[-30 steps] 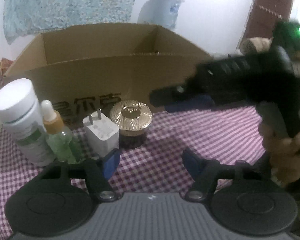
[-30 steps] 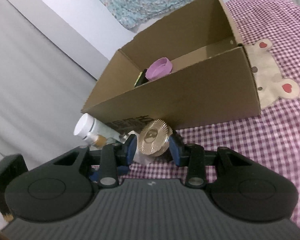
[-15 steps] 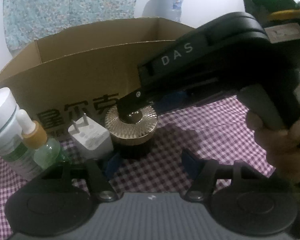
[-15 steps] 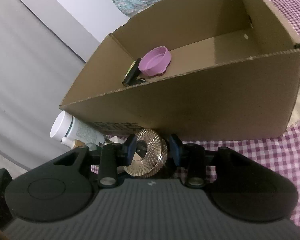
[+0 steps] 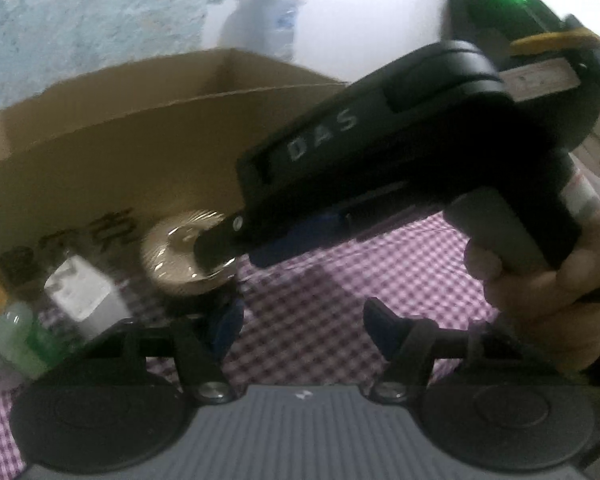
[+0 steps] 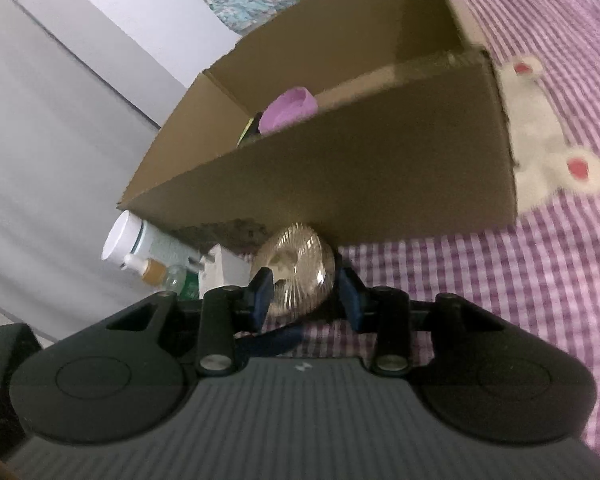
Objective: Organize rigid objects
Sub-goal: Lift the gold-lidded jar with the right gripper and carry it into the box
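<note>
Purple-checked cloth (image 5: 380, 272) lies bare between our unclenched left gripper (image 5: 300, 320) and one brown cardboard box (image 5: 112, 152). From our right wrist, the right gripper (image 6: 304, 292) clasps one gold-lidded dark jar (image 6: 296, 264) beside that box's near wall; one white charger (image 6: 224, 268) and two bottles (image 6: 148, 252) crowd leftward.

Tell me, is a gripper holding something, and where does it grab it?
The right gripper holds the gold-lidded jar by its lid's sides; the left gripper holds nothing.

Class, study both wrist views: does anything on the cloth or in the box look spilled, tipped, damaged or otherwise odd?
Nothing stands out. The white bottle, dropper bottle, plug adapter and gold-lidded jar stand in a row before the cardboard box; no spill shows. The right claw brackets the jar.
</note>
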Action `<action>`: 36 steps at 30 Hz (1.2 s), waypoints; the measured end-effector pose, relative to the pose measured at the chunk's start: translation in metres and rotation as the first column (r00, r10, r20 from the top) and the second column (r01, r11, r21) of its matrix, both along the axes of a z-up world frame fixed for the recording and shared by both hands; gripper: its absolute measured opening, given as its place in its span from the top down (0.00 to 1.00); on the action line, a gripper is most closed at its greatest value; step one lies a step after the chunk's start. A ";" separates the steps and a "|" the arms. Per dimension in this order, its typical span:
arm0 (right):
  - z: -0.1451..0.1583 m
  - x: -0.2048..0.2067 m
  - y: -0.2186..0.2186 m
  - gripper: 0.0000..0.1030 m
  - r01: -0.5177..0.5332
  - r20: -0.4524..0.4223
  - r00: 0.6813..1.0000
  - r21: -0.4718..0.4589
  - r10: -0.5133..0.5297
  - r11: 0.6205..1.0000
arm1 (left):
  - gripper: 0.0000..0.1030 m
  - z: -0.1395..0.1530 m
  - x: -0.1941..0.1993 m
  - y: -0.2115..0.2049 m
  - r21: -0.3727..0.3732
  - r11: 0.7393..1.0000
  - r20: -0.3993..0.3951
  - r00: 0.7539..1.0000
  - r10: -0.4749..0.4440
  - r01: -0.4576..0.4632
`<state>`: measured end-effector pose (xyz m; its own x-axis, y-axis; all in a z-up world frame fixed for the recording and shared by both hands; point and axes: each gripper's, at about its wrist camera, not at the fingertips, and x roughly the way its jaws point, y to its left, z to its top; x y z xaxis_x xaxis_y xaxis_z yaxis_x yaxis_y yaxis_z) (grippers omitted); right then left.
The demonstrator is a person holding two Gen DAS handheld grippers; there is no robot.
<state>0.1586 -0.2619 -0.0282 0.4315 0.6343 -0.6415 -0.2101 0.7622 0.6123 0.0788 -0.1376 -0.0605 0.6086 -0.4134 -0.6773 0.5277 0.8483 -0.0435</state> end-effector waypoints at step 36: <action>-0.005 -0.007 -0.038 0.58 0.085 -0.003 0.996 0.029 -0.085 0.996 | 0.21 -0.002 0.009 -0.017 0.042 0.999 0.024 1.000 0.006 -0.007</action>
